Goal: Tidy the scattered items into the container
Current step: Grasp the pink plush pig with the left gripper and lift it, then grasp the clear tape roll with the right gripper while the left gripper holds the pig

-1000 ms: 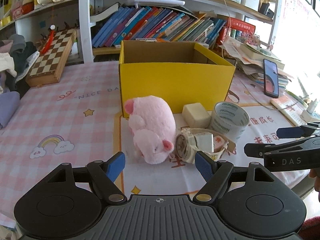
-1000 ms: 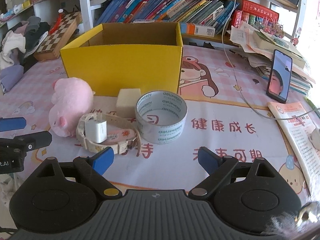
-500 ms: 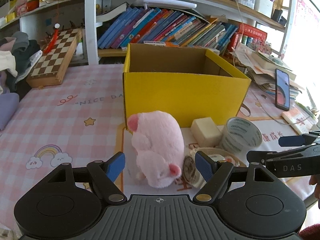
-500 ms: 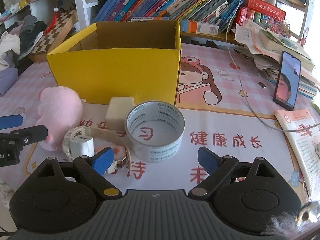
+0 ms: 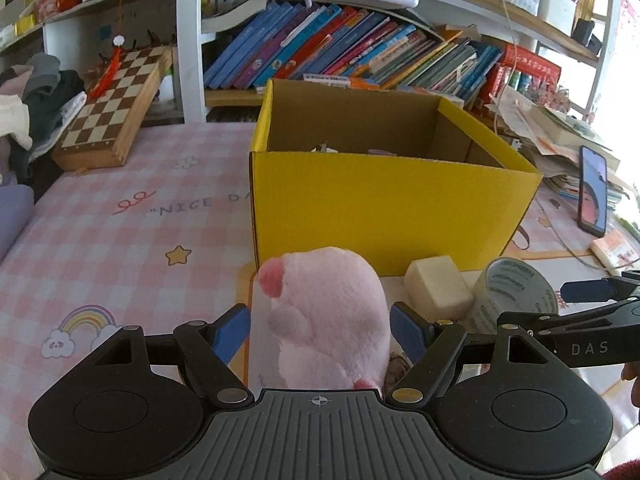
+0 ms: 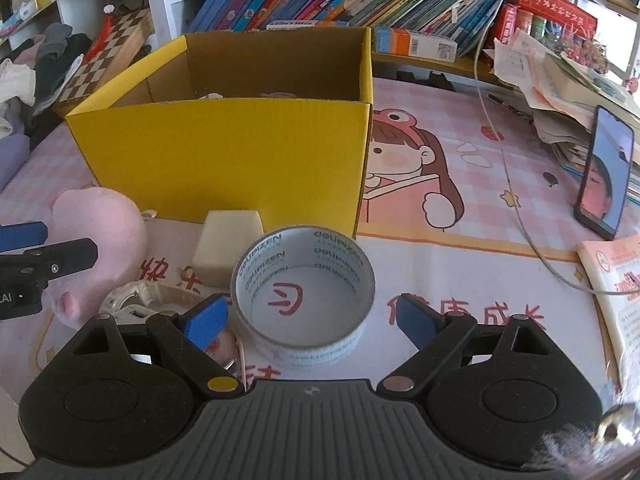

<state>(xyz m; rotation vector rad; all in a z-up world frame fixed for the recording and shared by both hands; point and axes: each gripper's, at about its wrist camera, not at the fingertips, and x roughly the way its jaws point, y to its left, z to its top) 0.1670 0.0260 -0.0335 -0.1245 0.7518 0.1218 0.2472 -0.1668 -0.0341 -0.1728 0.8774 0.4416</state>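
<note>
A yellow cardboard box (image 5: 384, 216) stands open on the table, also in the right wrist view (image 6: 224, 160). A pink plush toy (image 5: 332, 320) lies in front of it, between the open fingers of my left gripper (image 5: 320, 330). My right gripper (image 6: 312, 318) is open around a roll of clear tape (image 6: 304, 300). A cream eraser block (image 6: 228, 248) and a white watch (image 6: 148, 300) lie between the plush (image 6: 100, 232) and the tape (image 5: 512, 296). The box holds a few small items, barely visible.
A chessboard case (image 5: 116, 112) leans at the back left beside a pile of clothes (image 5: 28, 100). A bookshelf (image 5: 360, 52) runs behind the box. A phone (image 6: 606, 172), a white cable (image 6: 512, 184) and stacked papers (image 6: 560, 72) lie at the right.
Both grippers have moved forward. The plush now sits between my left fingers and the tape roll between my right fingers. Both stay open.
</note>
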